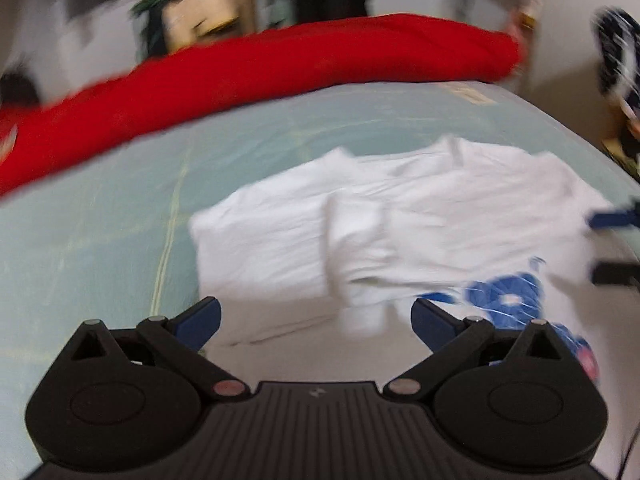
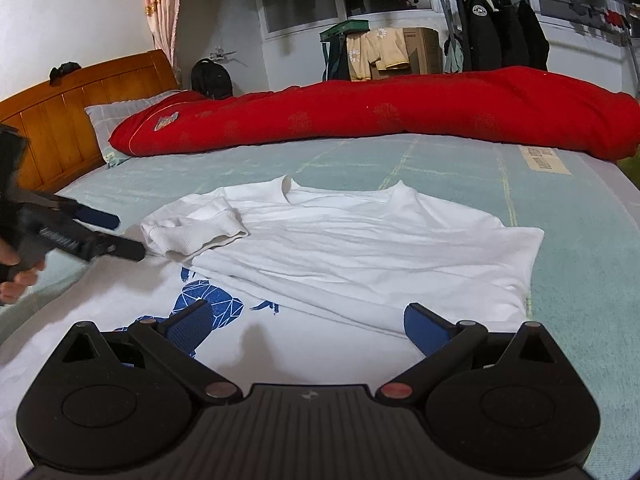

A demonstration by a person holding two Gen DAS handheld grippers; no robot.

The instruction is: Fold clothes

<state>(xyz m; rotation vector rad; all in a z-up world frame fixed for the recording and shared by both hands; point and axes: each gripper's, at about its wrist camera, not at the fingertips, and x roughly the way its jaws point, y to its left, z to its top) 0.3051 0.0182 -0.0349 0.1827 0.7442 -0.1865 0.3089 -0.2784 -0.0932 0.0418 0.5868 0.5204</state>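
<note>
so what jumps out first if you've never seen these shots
The long red quilt bunched along the bed's far side grabs the eye. In front of it a white t-shirt with a blue print lies partly folded on the pale green sheet, between the open left gripper and right gripper.

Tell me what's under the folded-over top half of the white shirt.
The white shirt lies doubled over its own front, with a sleeve folded on top. Part of the blue print sticks out below the fold; the rest is covered. Light blue bedsheet lies beneath.
</note>
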